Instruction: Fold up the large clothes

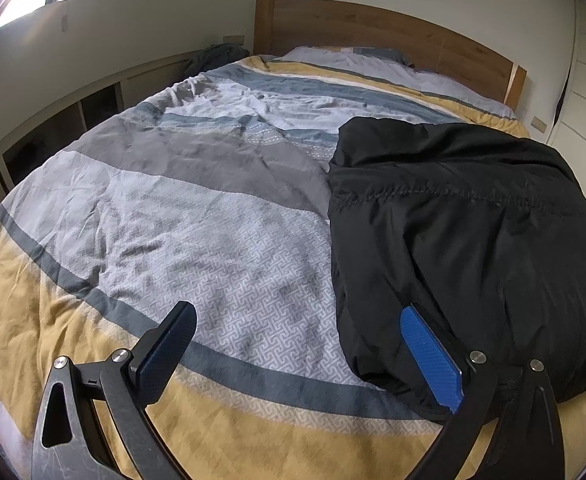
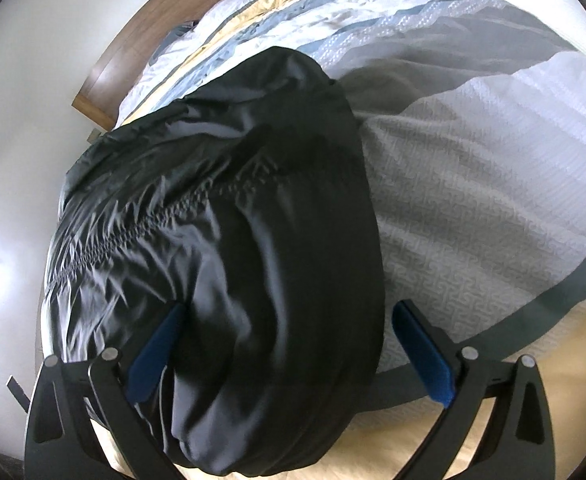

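Note:
A black padded jacket (image 1: 465,232) lies bunched in a thick folded bundle on the right side of the bed. My left gripper (image 1: 297,320) is open above the bedspread, its right finger resting against the jacket's near left edge. In the right wrist view the same jacket (image 2: 233,232) fills the middle. My right gripper (image 2: 289,320) is open wide, its jaws straddling the jacket's near end, the left pad pressed into the fabric and the right pad just clear of it.
The bed has a striped grey, blue and yellow duvet (image 1: 197,216) and a wooden headboard (image 1: 373,32). A low shelf unit (image 1: 73,112) runs along the left wall. White cupboard doors (image 1: 585,92) stand at the right.

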Demonstrator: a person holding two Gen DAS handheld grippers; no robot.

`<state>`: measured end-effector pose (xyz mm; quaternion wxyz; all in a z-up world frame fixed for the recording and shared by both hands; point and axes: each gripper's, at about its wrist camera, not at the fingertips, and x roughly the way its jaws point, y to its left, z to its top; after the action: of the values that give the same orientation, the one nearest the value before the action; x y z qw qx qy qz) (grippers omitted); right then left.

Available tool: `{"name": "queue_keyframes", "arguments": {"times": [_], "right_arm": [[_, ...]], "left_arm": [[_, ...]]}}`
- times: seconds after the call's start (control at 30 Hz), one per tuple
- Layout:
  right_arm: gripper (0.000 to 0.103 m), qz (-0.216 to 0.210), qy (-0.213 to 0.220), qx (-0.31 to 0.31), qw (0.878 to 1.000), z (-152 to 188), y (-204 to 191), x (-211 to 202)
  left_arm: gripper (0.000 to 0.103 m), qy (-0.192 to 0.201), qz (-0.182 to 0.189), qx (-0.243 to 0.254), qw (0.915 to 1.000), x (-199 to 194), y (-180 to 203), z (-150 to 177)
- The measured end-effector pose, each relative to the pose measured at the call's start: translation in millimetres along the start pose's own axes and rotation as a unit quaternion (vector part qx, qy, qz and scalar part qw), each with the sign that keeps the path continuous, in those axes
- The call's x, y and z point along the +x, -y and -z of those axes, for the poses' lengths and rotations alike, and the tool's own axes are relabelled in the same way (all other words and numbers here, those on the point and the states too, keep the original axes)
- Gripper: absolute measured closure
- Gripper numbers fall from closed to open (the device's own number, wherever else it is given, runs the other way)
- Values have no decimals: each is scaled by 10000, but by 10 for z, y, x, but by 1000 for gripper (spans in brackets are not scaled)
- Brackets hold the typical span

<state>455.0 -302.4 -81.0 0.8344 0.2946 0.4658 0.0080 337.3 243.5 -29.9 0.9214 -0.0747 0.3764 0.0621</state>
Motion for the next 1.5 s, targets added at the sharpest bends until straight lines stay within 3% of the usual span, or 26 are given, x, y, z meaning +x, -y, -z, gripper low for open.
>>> {"name": "queue_keyframes", "arguments": {"times": [0.23, 0.4, 0.53, 0.63, 0.83, 0.93, 1.0, 1.07, 1.27, 1.4, 1.47, 1.5], "right_arm": [[0, -185, -88, 43, 9998, -18, 45, 56], [0, -307, -160, 9, 9994, -23, 75, 76], [0, -450, -267, 6, 9986, -15, 105, 110], [0, -657, -399, 131, 9970, -13, 174, 170], [0, -1098, -667, 440, 9907, -4, 319, 329], [0, -1300, -766, 432, 9876, -12, 328, 435], [0, -1712, -1011, 607, 9781, -15, 288, 567], [0, -1923, -1147, 515, 9732, -13, 166, 665], [0, -2265, -1279, 246, 9653, -1, 93, 842], [0, -2221, -1179, 284, 9675, 12, 73, 898], [0, -2253, -1209, 231, 9665, 20, 21, 913], [0, -2277, -1186, 192, 9663, 26, -11, 911]], "left_arm": [[1, -22, 354, -276, 9990, 45, -69, -87], [1, -173, 992, -910, 9907, 165, -263, -250], [1, -521, 1511, -1231, 9794, 449, -299, -388], [1, -821, 2020, -1477, 9647, 698, -272, -412], [1, -1253, 2664, -1926, 9361, 1104, -213, -323], [1, -1510, 3212, -2190, 9089, 1255, -148, -285], [1, -1663, 3586, -2266, 8902, 1307, -36, -284], [1, -1699, 3899, -2185, 8783, 1301, 97, -294], [1, -1890, 3923, -2011, 8774, 1414, 253, -212], [1, -1945, 3787, -1925, 8841, 1410, 416, -266], [7, -1857, 3804, -1945, 8849, 1371, 480, -267], [17, -1813, 3850, -1968, 8833, 1350, 496, -264]]}}
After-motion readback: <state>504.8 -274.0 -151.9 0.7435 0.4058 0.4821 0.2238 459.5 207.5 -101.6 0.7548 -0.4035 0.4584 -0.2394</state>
